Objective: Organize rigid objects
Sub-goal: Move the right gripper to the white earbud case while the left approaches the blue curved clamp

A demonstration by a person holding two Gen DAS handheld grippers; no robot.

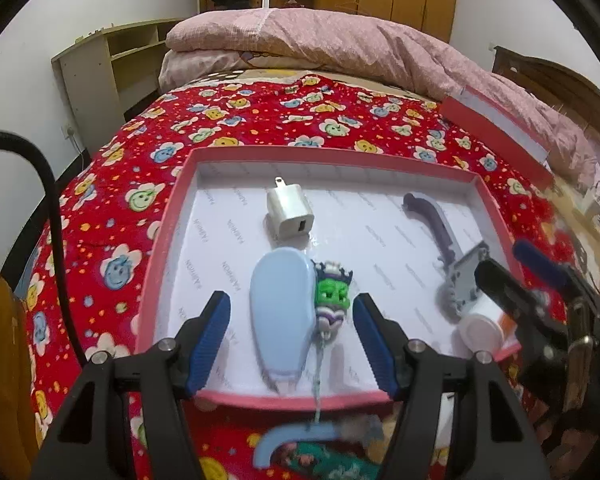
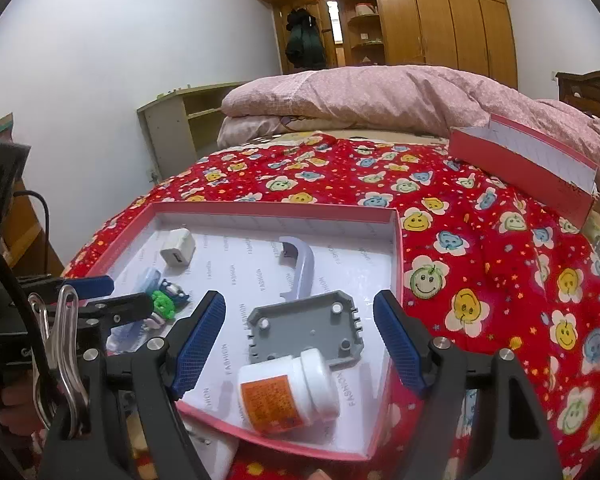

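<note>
- The pink tray (image 2: 396, 240) lies on the bed with the red flower blanket (image 2: 500, 280), in the lower middle of both views. It already holds most of the things.
- The left tongs (image 1: 292, 344) are released; the pale blue case (image 1: 282, 312) and the green figure (image 1: 334, 292) lie between the pads, but the pads do not press on them.
- The right tongs (image 2: 300, 344) stand wide and grasp nothing. The white bottle (image 2: 288, 392) lies on its side just below them, touching the grey plate (image 2: 308, 328).
- The bottle looks light, stiff and smooth, so I think it can roll; take it across the body, not the cap.
- The white charger (image 1: 288, 216) is a small hard block, best held on its flat sides.
- The purple handle (image 2: 300, 268) is curved; its middle seems the safest place.
</note>
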